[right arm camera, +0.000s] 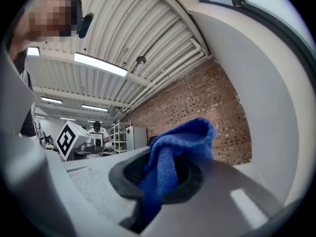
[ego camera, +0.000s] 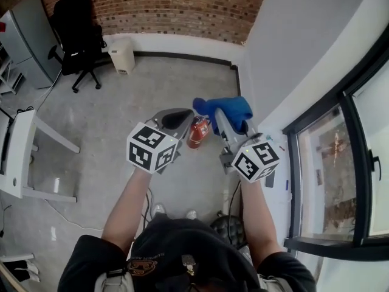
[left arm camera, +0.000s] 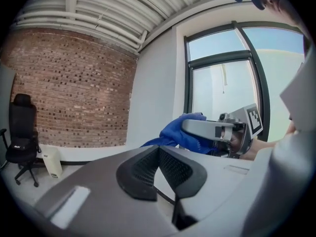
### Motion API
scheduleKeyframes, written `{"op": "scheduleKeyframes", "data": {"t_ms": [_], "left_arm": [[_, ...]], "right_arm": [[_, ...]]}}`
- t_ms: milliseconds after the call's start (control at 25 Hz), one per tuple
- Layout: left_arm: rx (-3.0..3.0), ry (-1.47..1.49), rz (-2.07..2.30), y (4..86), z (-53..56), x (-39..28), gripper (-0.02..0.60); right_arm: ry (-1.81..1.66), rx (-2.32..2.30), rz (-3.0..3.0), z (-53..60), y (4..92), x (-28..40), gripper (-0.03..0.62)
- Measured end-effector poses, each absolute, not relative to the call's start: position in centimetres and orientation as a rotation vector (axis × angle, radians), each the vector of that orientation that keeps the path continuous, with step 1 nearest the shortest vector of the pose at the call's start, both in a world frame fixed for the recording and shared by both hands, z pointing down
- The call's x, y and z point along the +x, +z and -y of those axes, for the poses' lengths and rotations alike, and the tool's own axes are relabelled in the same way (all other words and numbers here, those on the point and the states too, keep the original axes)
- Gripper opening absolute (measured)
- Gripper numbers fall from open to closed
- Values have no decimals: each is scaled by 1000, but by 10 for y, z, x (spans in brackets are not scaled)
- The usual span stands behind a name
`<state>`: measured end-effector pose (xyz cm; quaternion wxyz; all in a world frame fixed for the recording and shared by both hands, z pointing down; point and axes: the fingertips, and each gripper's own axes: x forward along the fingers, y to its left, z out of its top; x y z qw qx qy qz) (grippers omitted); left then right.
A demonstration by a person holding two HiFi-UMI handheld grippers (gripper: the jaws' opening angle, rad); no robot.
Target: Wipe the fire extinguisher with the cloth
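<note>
Left tongs (left arm camera: 159, 168): closed pad to pad, nothing gripped between.
Right tongs (right arm camera: 165, 179): clamped on a fold of the cloth (right arm camera: 183, 141), most of it bunched over the tips.
Cloth: blue, bulk riding ahead of the right tongs, a strip trailing down between the pads.
Fire extinguisher (ego camera: 197, 132): red, standing on the floor (ego camera: 152, 84), between the two tongs in the head view, just beside the left tips and near the cloth's lower edge; contact with the cloth not readable from above.
Step in hand: probably bringing the cloth onto the cylinder; no wiping stroke clearly begun.
Doing it well: lower the bunched part flat against the red body, stroke along its length, hold the clamp firm against slipping of the fold.
Left tongs' part: best used to steady the top of the cylinder against tipping under the push of the wipe.
Edges: white wall (ego camera: 285, 53) and its corner close behind and to the right; dark window frame (ego camera: 349, 126) further right; tight room on that side.
Open room: bare floor to the left and ahead; office chair (ego camera: 76, 32) and white desk (ego camera: 18, 151) well apart, no hindrance to a sweep from the left.
</note>
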<state>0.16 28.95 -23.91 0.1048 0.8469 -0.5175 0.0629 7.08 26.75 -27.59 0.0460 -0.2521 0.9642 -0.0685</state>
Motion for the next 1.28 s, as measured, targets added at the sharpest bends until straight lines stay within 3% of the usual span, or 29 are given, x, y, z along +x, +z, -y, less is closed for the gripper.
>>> {"op": "scheduleKeyframes", "data": {"t_ms": [1280], "left_arm": [[2680, 177, 1385, -285, -311, 4, 6]], "right_arm": [[-47, -907, -2948, -298, -319, 67, 29]]}}
